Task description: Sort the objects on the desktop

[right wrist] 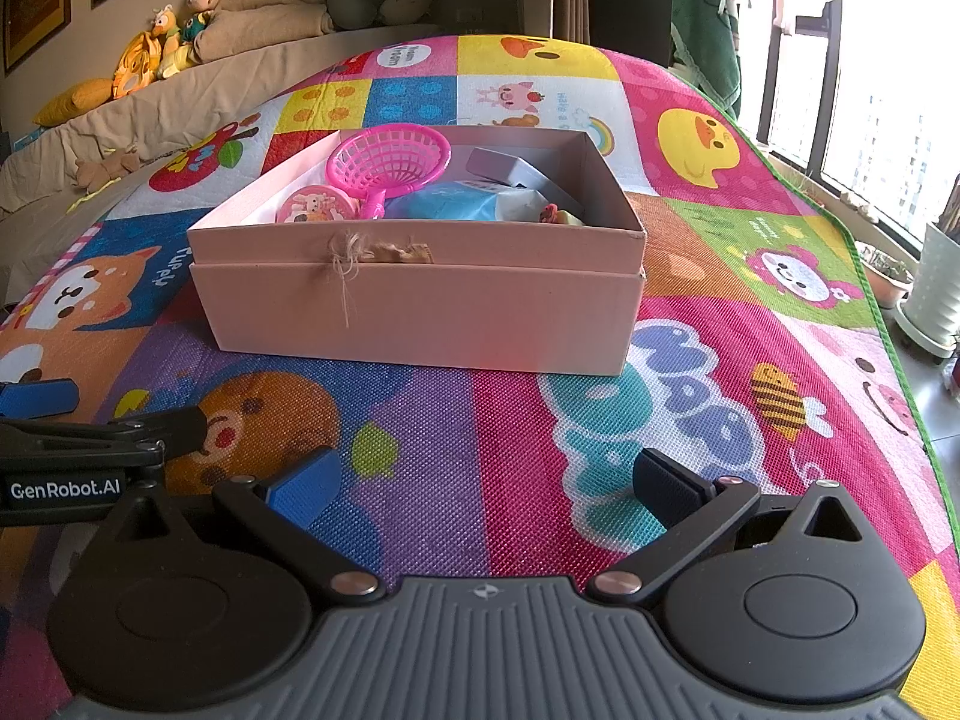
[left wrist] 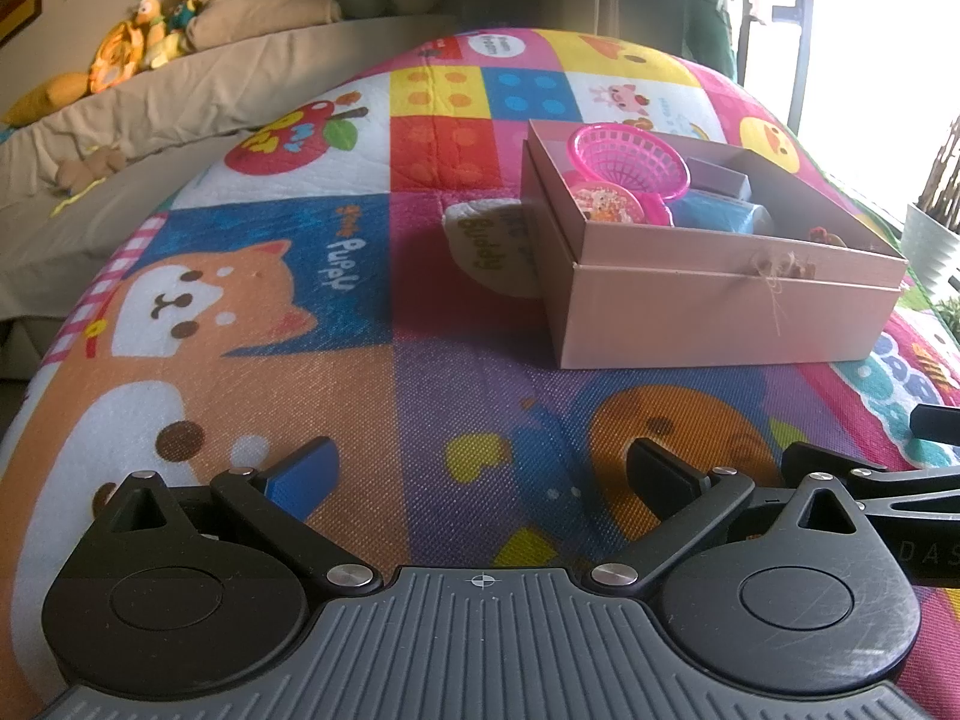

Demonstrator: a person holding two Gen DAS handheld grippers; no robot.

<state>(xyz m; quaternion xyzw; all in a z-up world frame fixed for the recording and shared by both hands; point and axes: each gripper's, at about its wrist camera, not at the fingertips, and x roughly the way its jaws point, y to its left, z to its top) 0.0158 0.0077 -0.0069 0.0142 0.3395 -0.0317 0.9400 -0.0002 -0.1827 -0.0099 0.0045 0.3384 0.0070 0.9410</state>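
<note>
A pink cardboard box stands on the colourful play mat; it also shows in the left wrist view. Inside lie a pink plastic net scoop, a round pink tin with a rabbit picture, a blue packet and a grey box. My left gripper is open and empty, low over the mat, in front and left of the box. My right gripper is open and empty, in front of the box. The left gripper's side shows at the right view's left edge.
A beige sofa with stuffed toys lies at the back left. A window and white plant pots are at the right, beyond the mat's edge. A small beige toy lies on the sofa.
</note>
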